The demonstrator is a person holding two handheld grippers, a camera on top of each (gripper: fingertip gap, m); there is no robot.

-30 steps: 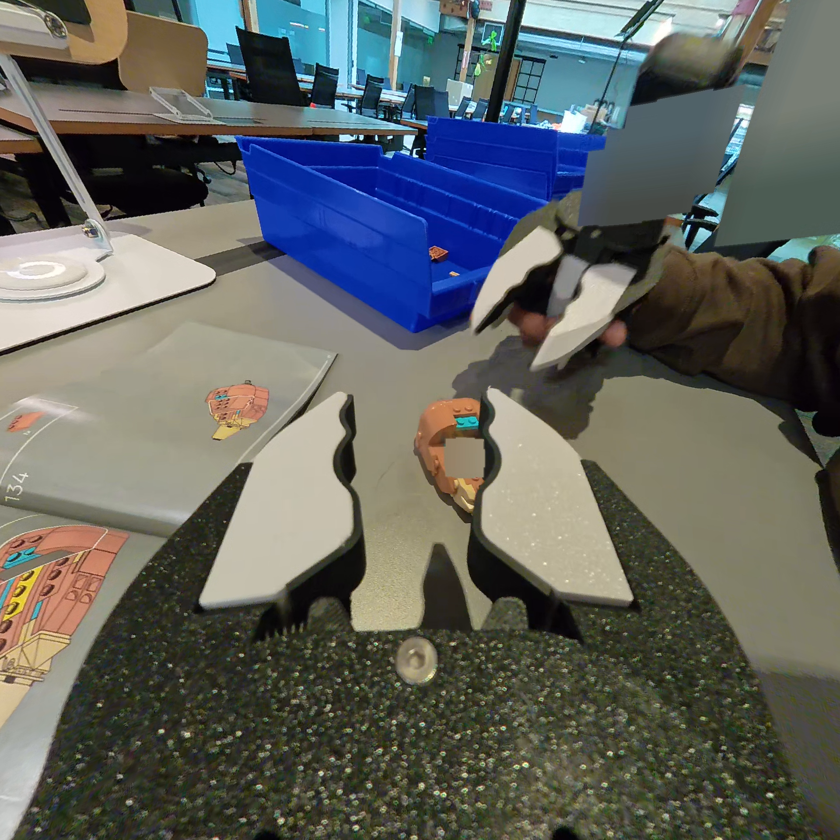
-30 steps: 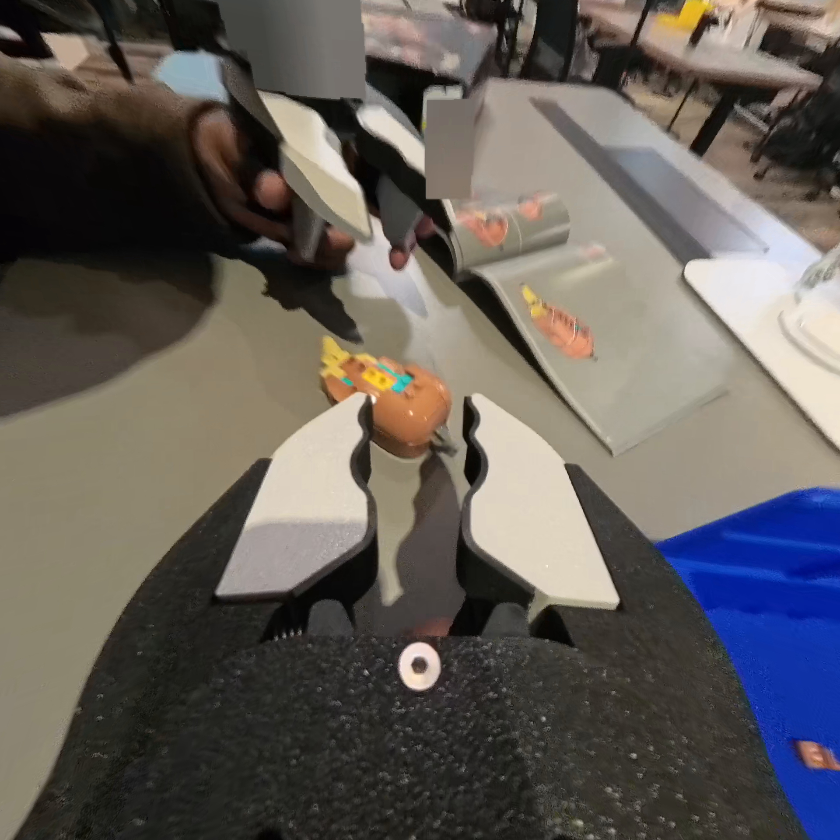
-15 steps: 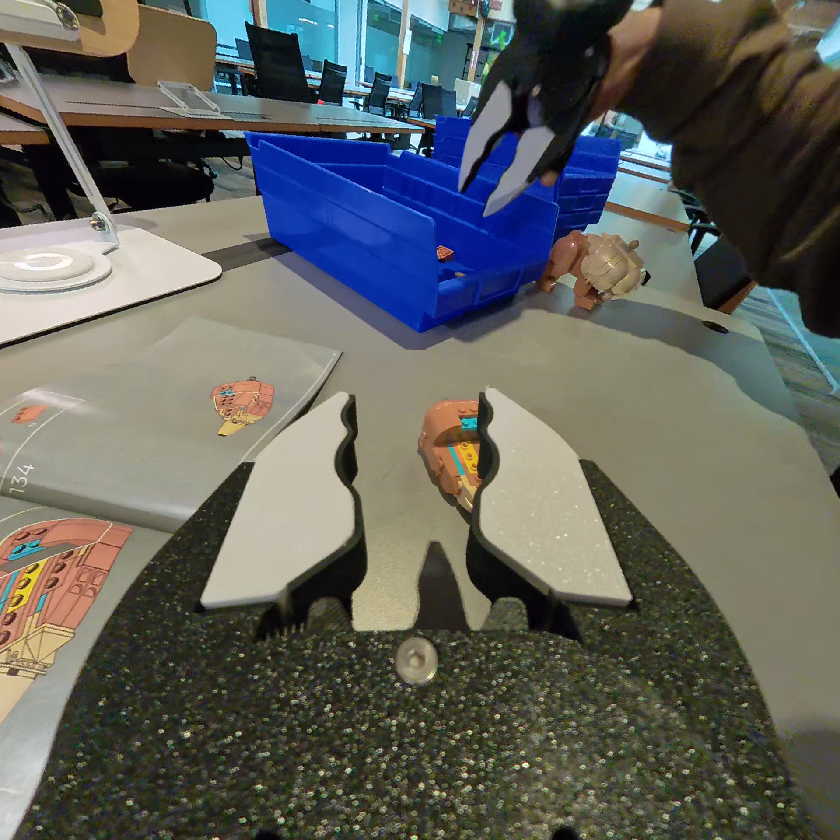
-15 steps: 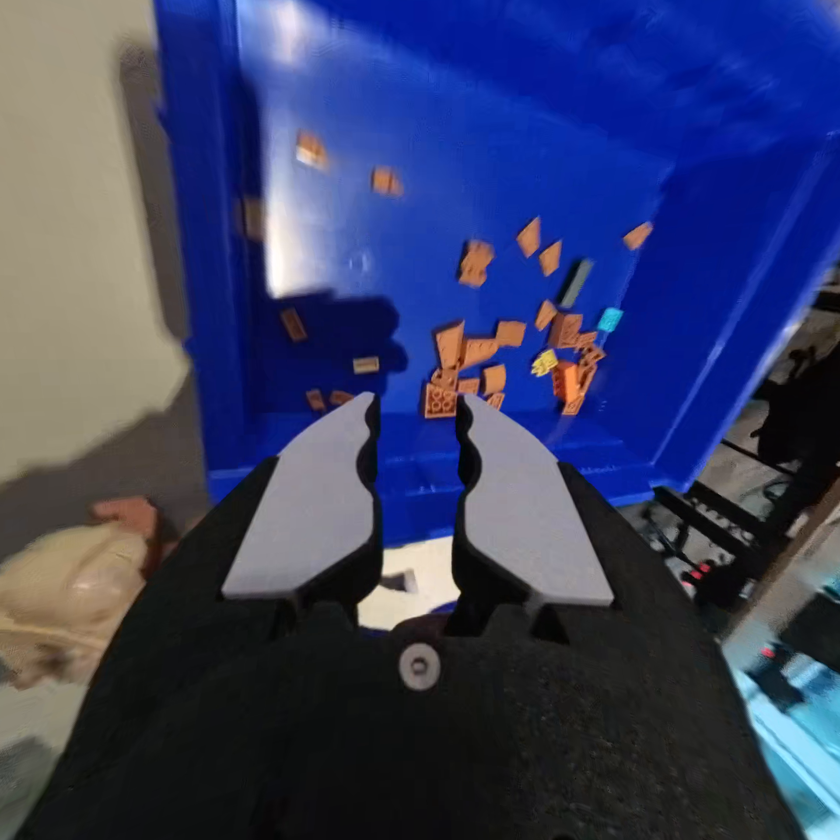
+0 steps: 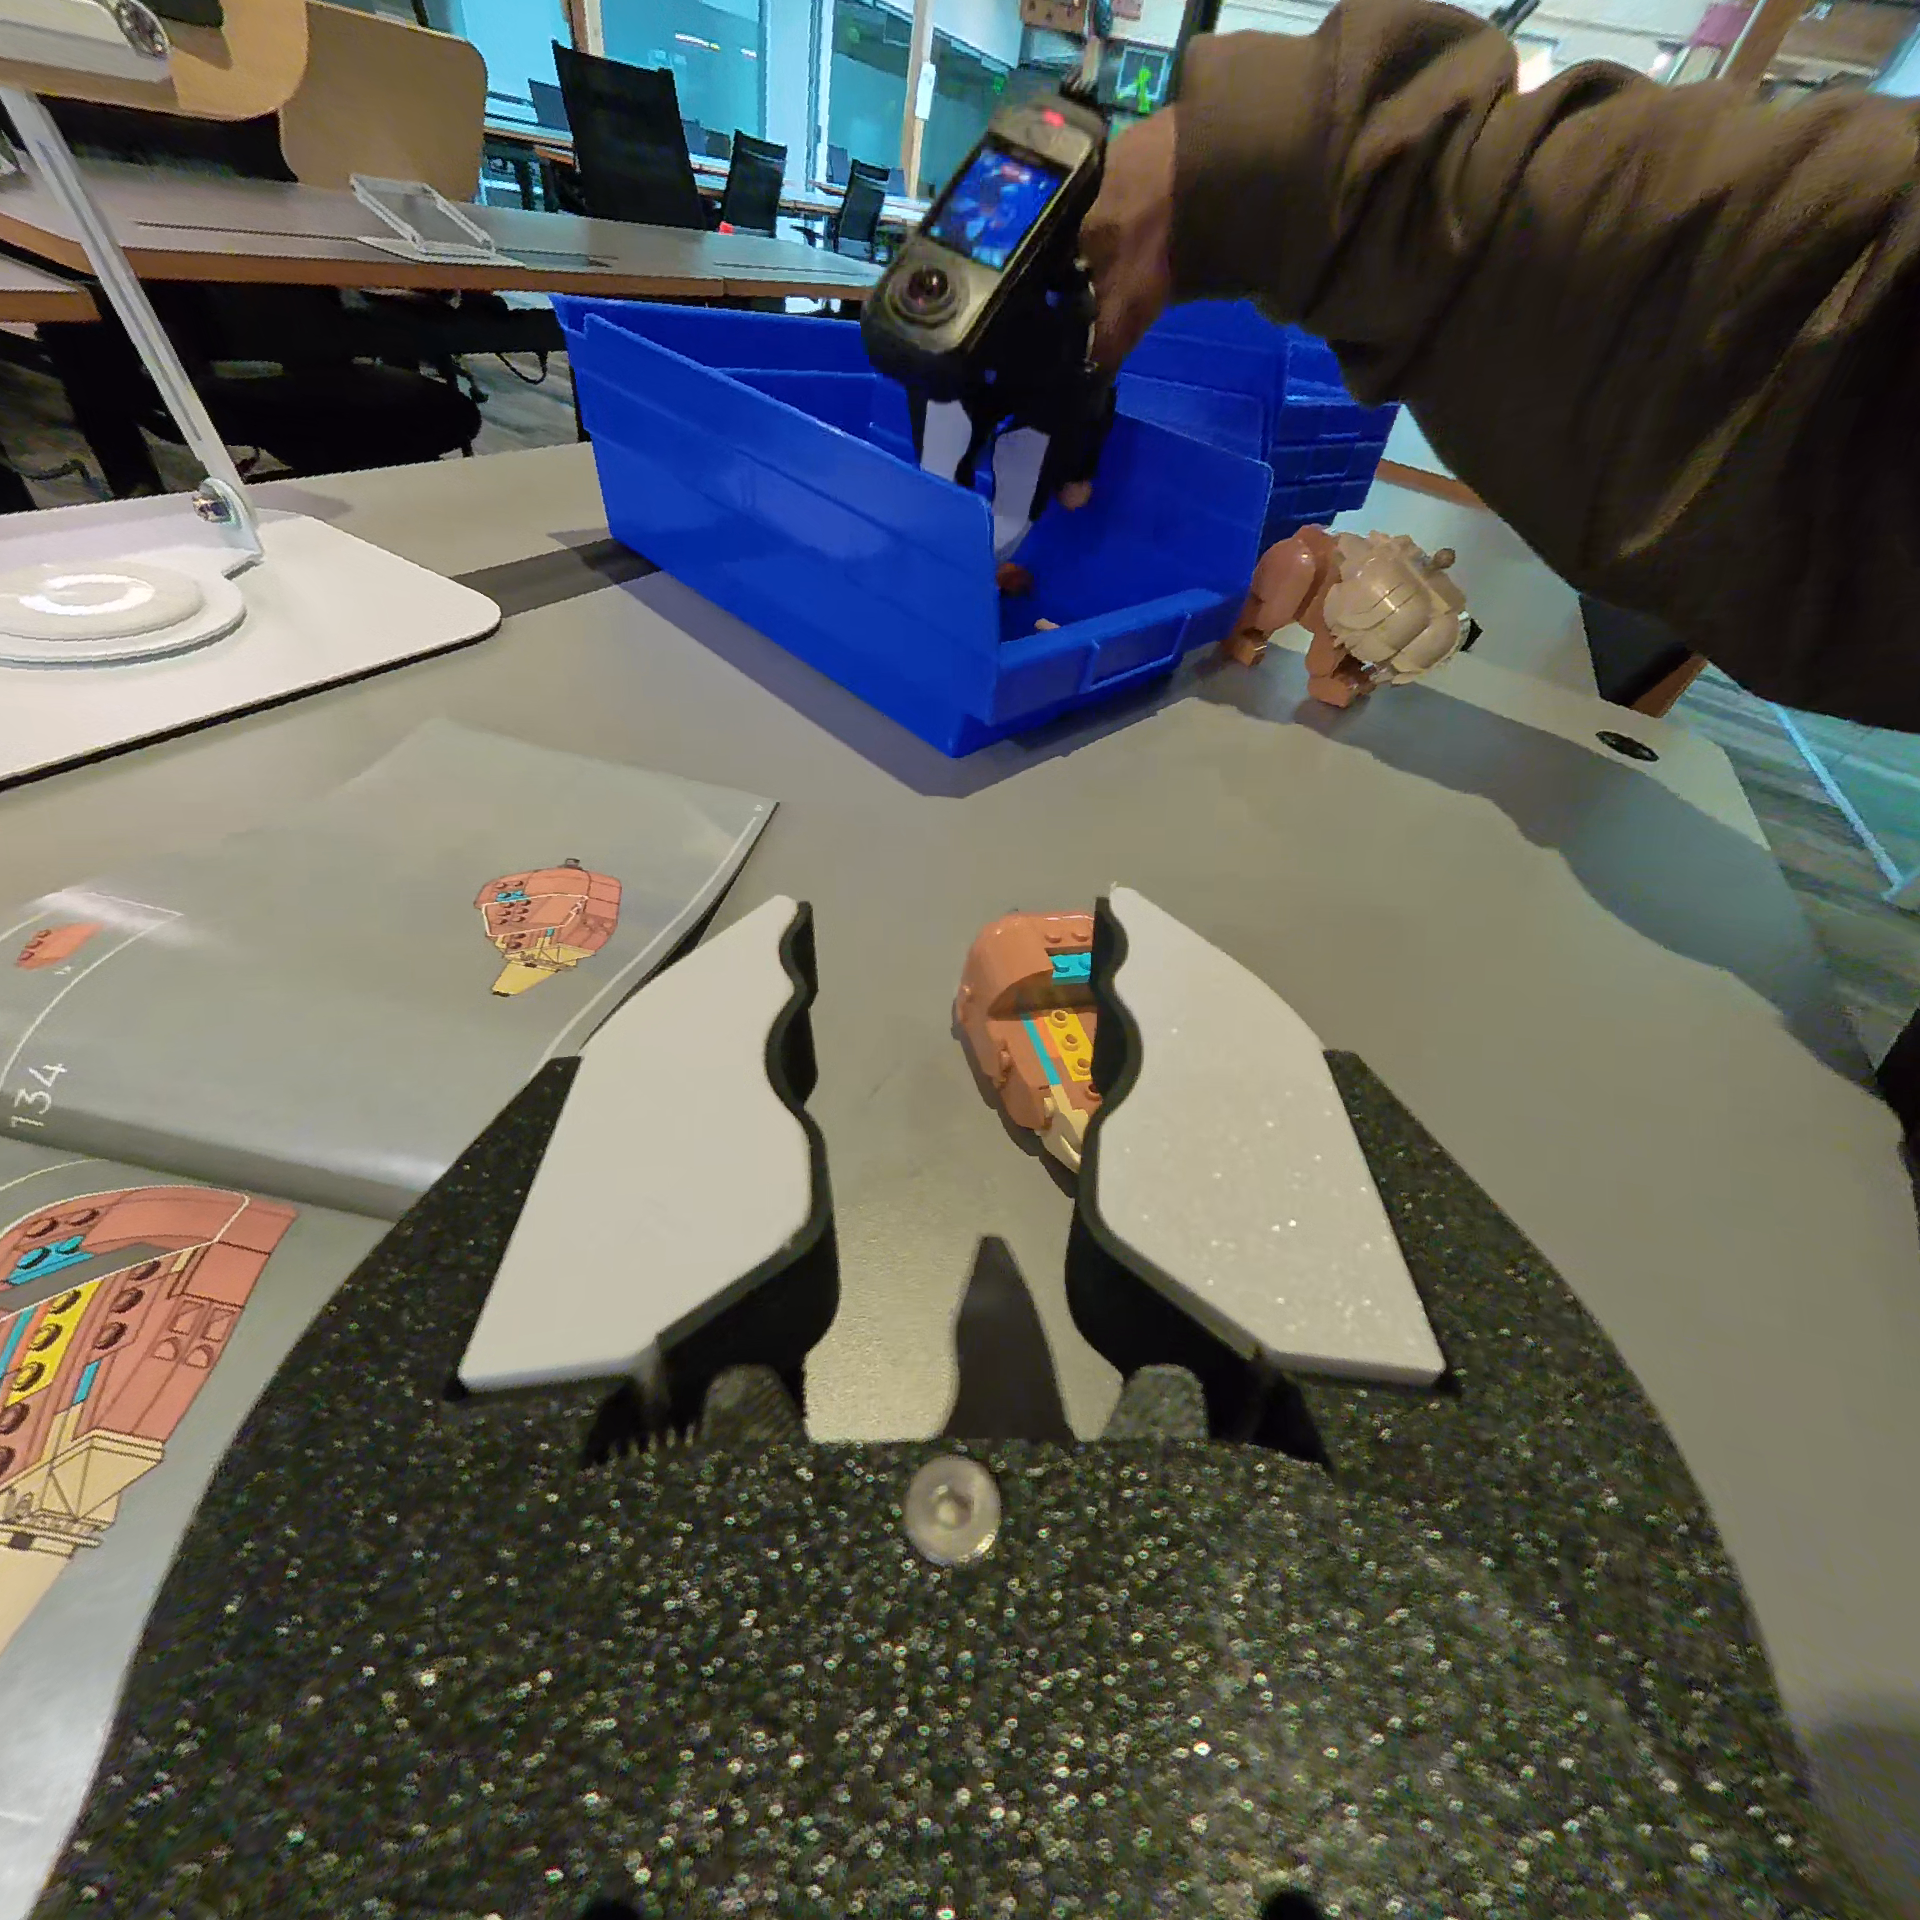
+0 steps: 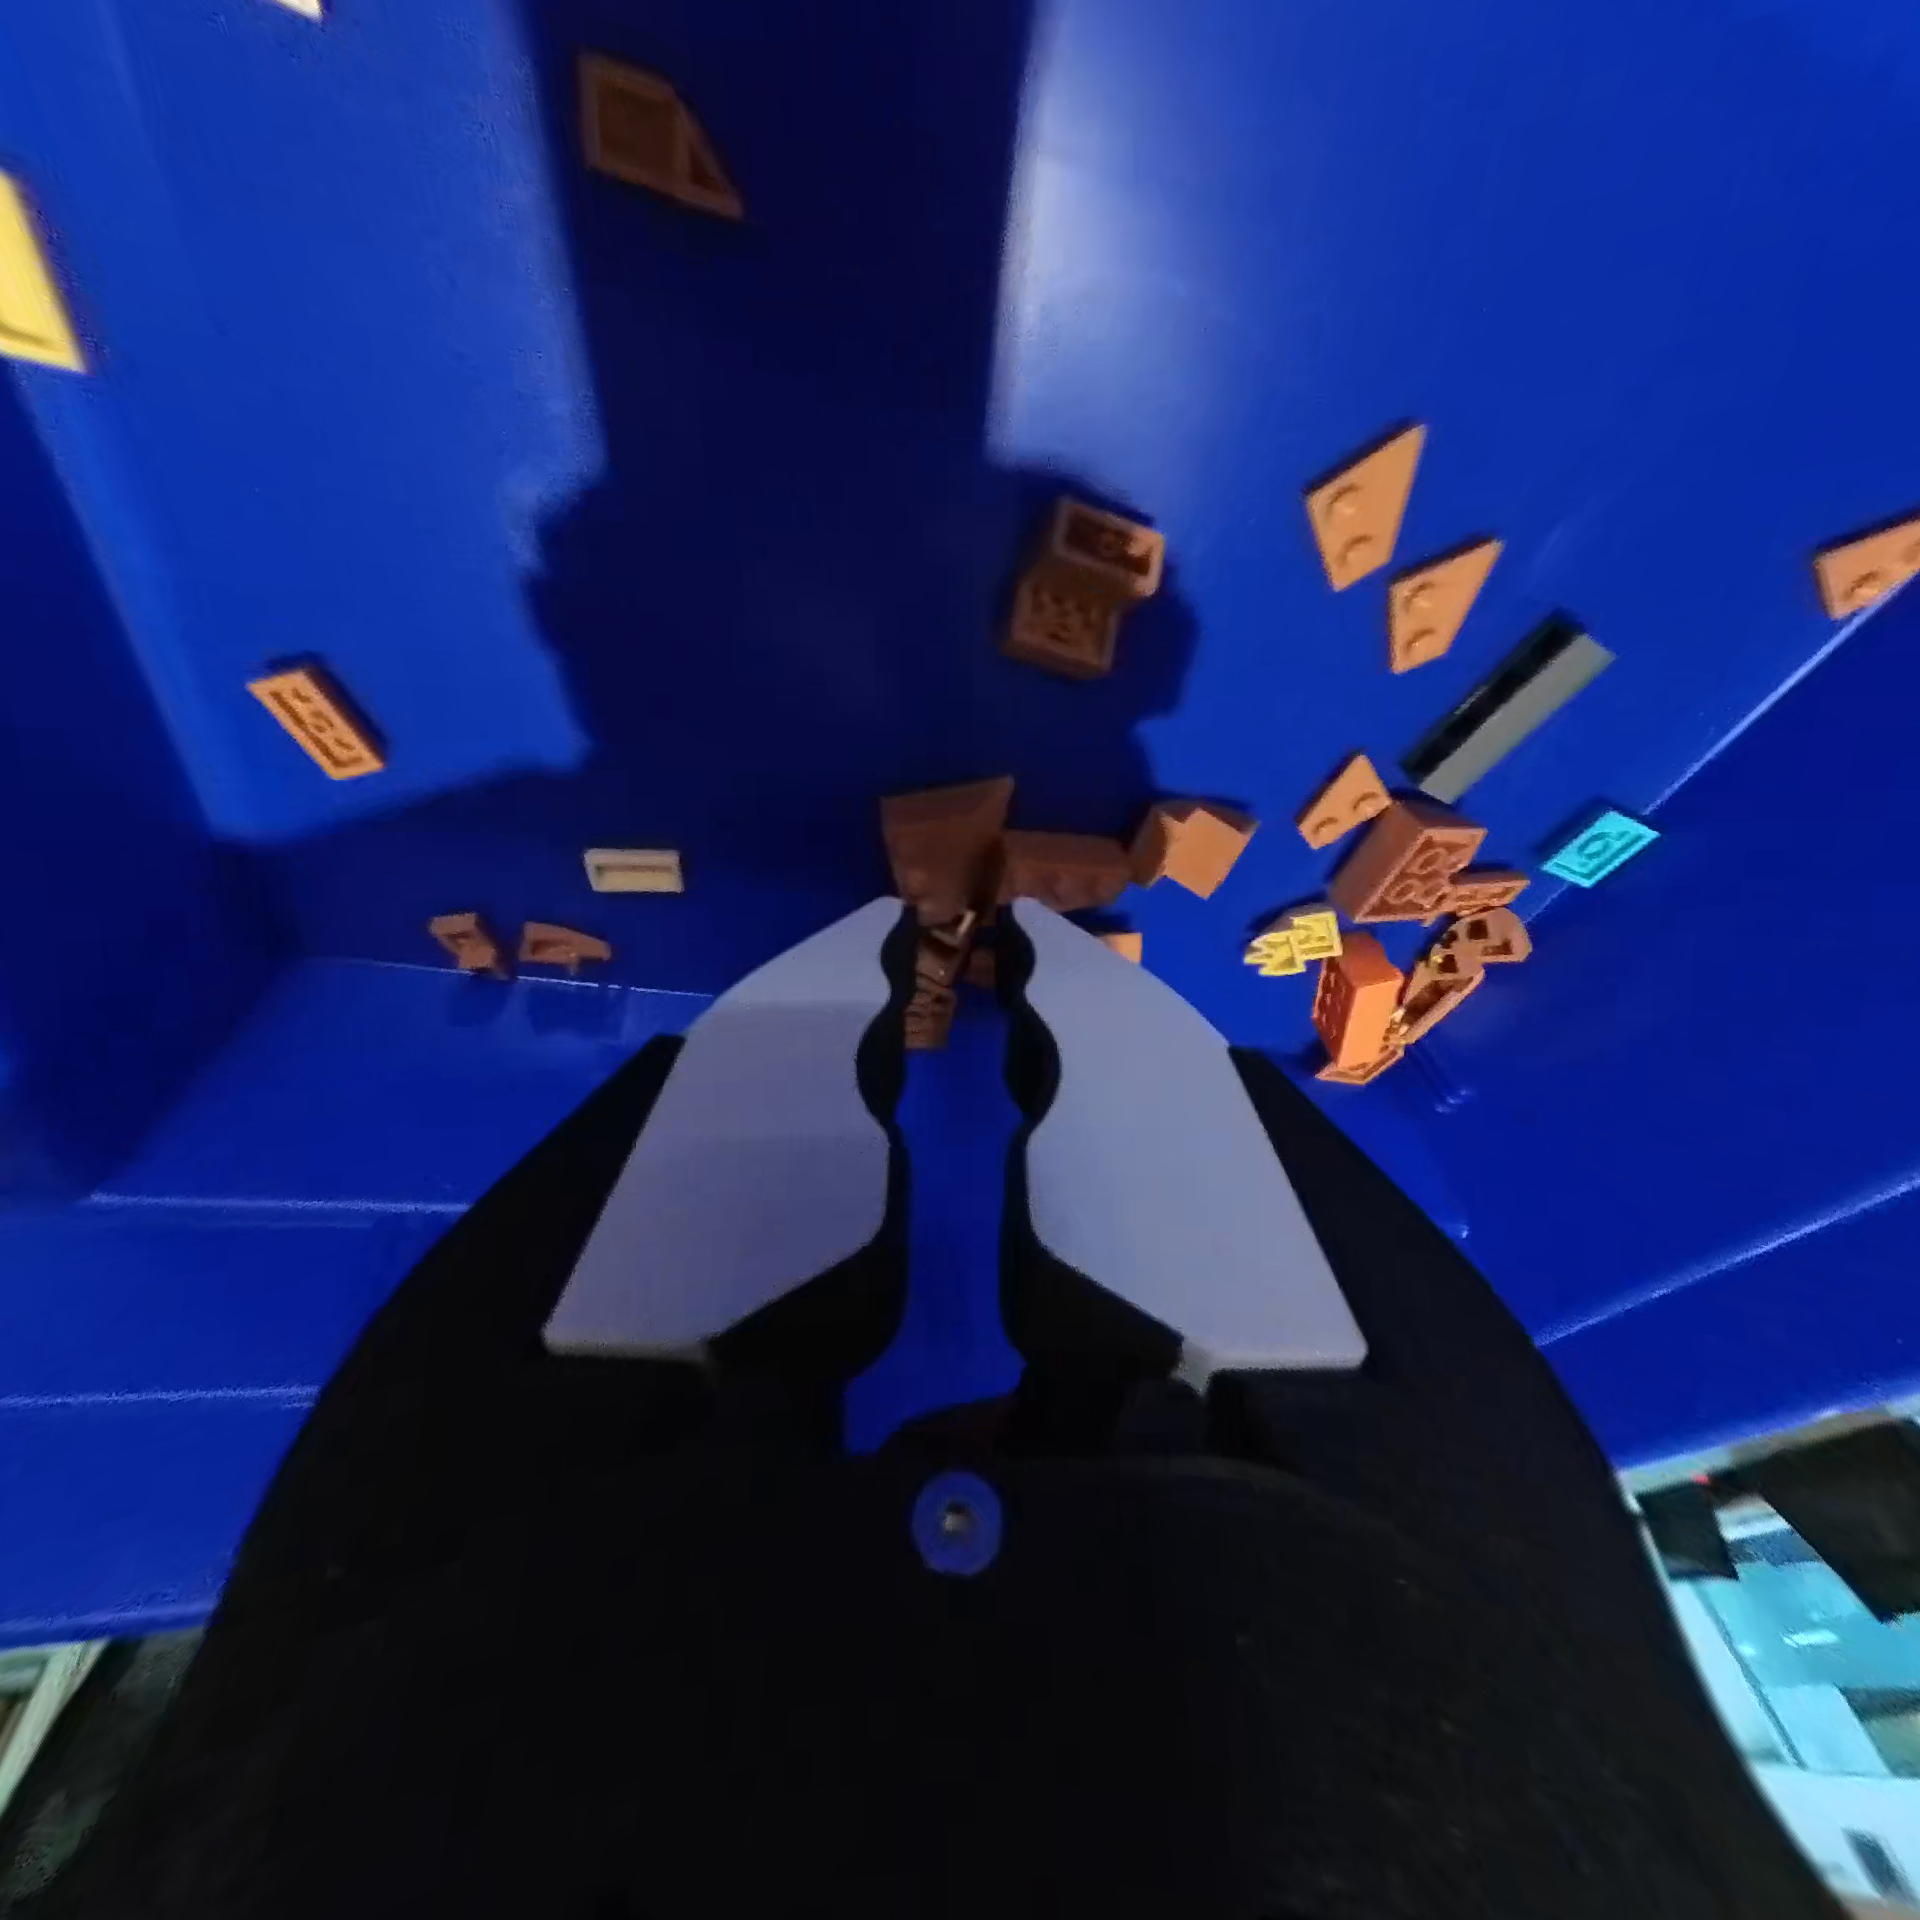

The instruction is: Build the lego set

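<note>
Reaching down into the blue bin (image 6: pixel 1455 260), the right gripper (image 6: pixel 954 920) had swung off the table (image 5: pixel 1351 862), where it hovered by the build 1 s ago, and by 0.5 s ago was above the bin. Now its tips were among the loose bricks, jaws narrowed around a small brown brick (image 6: pixel 940 971) w/ only a slim gap left; looked pinched but contact blurry, so can't tell for sure if gripped. Judgement: pick-next-piece step, part fetch underway, attach not yet done.

Left gripper (image 5: pixel 951 997) hadn't shifted across the frames: jaws wide apart, holding nothing, low over the table. Partial lego build (image 5: pixel 1023 1029) lay on the table just inside its right finger, maybe touching, hard to say.

Materials/shapes: bin = glossy hard plastic, smooth floor, steep walls. Bricks = small, hard, mostly orange-brown wedge plates and slopes, plus a cyan tile (image 6: pixel 1598 847), a yellow piece (image 6: pixel 1294 943), a grey-black bar (image 6: pixel 1507 717). Build = rounded salmon-brown shell, cyan + yellow studs inside, tan tip. Gripper fingers = flat matte grey w/ wavy inner edges, on black speckled body. Instruction booklet (image 5: pixel 312 966) open, matte grey pages, left of the gripper. A finished brown/tan lego creature (image 5: pixel 1361 613) stood beside the bin
</note>
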